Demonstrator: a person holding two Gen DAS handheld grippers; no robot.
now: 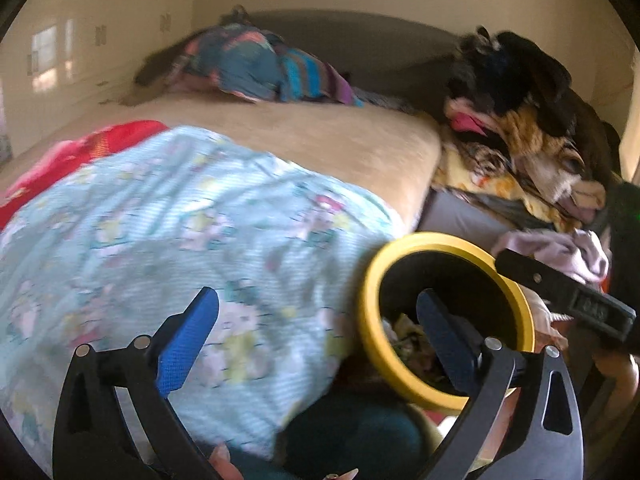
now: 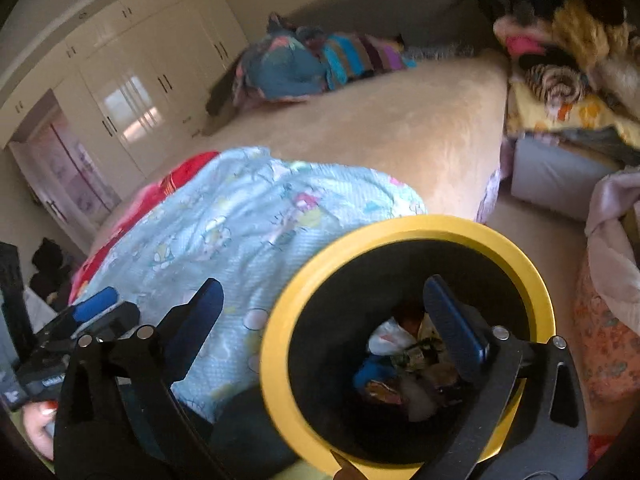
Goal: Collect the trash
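Observation:
A round bin with a yellow rim (image 2: 400, 228) and black inside stands beside the bed, low in both views; its rim (image 1: 370, 308) is on the right in the left wrist view. Crumpled trash (image 2: 396, 364) lies at its bottom, partly seen as scraps (image 1: 408, 334). My right gripper (image 2: 323, 286) is open above the bin's mouth, its right finger over the opening, nothing between the blue pads. My left gripper (image 1: 316, 300) is open and empty, one finger over the quilt, the other before the bin. The other gripper's black body (image 1: 560, 296) shows at the right.
A bed with a beige cover (image 2: 400, 128) carries a light blue patterned quilt (image 1: 180, 240), a red blanket (image 1: 92, 148) and striped cloth (image 1: 256, 64). Piled clothes (image 1: 528, 128) sit at the right, over a grey box (image 2: 556, 176). White wardrobes (image 2: 132, 80) line the far wall.

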